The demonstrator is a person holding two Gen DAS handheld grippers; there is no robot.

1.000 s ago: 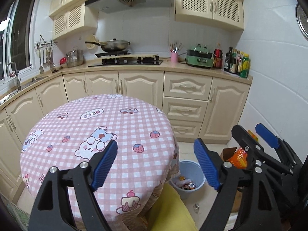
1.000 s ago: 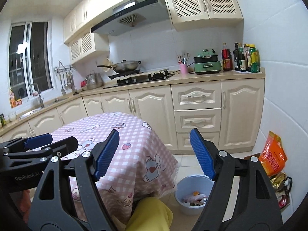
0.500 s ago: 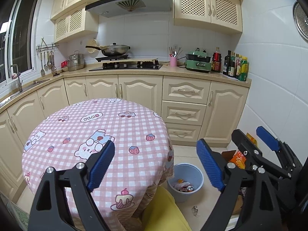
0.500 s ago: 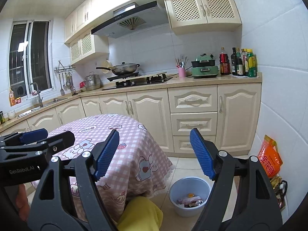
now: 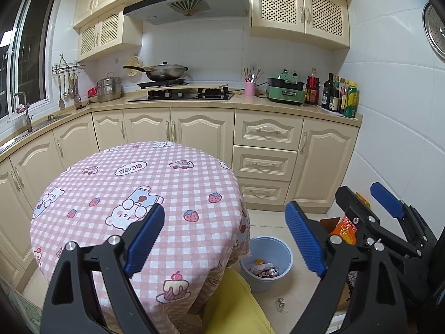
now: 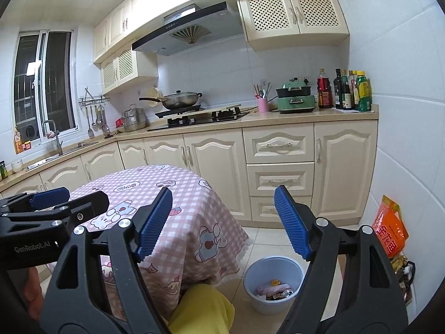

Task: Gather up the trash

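Trash — a can and wrappers — already sits in the blue bin [image 5: 266,264] on the floor beside the round table [image 5: 139,194], one scrap [image 5: 279,304] lies just outside, and left gripper [image 5: 225,239] and right gripper [image 6: 222,220] hang empty, jaws apart.

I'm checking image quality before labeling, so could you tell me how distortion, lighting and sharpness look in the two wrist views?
Left wrist view: strong fisheye bending of the cabinets, dark vignette at the corners, even indoor light, table and trash bin sharp. Right wrist view: same curvature, a bright reflection in the dark window, bin sharp.
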